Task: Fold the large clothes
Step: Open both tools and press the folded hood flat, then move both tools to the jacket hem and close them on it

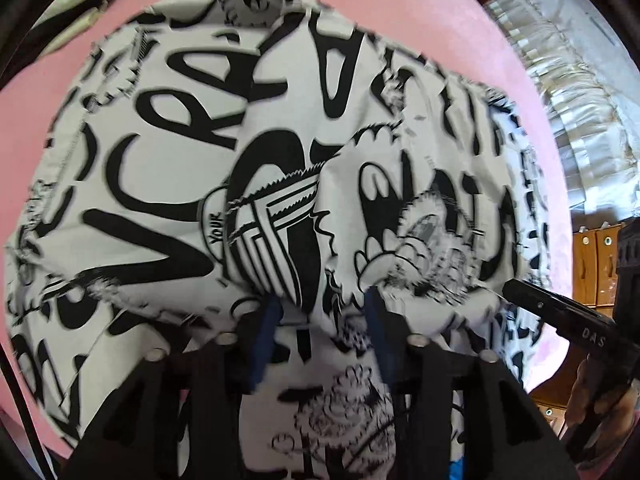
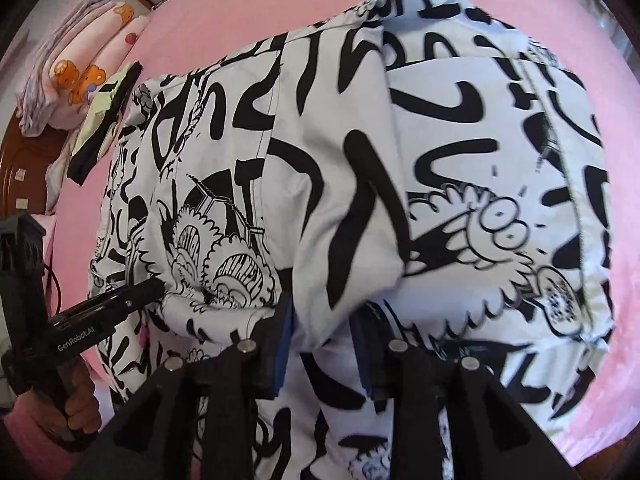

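Note:
A large white garment with black graffiti print (image 1: 240,152) lies on a pink sheet (image 1: 420,8); it also fills the right wrist view (image 2: 440,140). My left gripper (image 1: 320,312) holds a bunched fold of the garment between its blue-padded fingers (image 1: 266,340), lifted over the lower layer. My right gripper (image 2: 320,344) likewise pinches a raised fold between its blue pads (image 2: 282,344). Each gripper shows in the other's view: the right one (image 1: 560,316) at the garment's right edge, the left one (image 2: 116,304) at its left edge.
A green and black cloth (image 2: 104,120) lies at the far left of the bed. Folded patterned bedding (image 2: 76,64) is stacked beyond it. A pale pleated curtain (image 1: 560,100) and wooden drawers (image 1: 596,264) stand to the right of the bed.

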### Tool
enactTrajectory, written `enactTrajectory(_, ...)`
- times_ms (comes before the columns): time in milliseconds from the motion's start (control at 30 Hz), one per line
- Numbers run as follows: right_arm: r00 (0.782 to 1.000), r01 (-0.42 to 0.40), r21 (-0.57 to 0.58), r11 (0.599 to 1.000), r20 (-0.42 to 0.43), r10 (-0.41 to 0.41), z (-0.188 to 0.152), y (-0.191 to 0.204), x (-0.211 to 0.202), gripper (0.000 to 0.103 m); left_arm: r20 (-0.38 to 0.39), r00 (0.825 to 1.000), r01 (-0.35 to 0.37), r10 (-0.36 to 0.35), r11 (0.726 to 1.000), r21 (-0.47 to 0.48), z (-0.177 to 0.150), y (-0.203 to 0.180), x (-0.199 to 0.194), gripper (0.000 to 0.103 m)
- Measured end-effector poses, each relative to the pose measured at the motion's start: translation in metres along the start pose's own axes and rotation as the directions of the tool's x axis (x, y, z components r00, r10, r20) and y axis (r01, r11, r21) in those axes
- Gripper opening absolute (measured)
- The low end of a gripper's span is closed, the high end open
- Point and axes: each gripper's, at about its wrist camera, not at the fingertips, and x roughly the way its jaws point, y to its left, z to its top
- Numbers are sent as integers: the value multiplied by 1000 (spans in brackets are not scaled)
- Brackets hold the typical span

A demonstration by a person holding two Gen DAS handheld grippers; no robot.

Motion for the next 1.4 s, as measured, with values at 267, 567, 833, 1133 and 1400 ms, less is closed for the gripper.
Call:
enactTrajectory(267,997,-30,-128,991,71,40,-8,19,-46,29,84,993,70,-78,992,104,4,-29,-45,51)
enactTrajectory(567,975,-190,-264,946,63,213,-1,64,-8,0,-10,972,234,-234,969,79,18,-62,4,6)
enactTrajectory(833,990,-140,-312,940,-20,140,-2,61,41,0,-50,997,65,-61,996,65,7,-41,42,5)
enactTrajectory(1133,997,-71,-219,973,19,77,-4,-2,24,0,-42,999,-18,20,998,59,12,-9,49,4)
enactTrajectory(1400,988,-115,-195,974,79,133,20,13,-7,0,66,998,-10,3,994,105,45,-33,2,7)
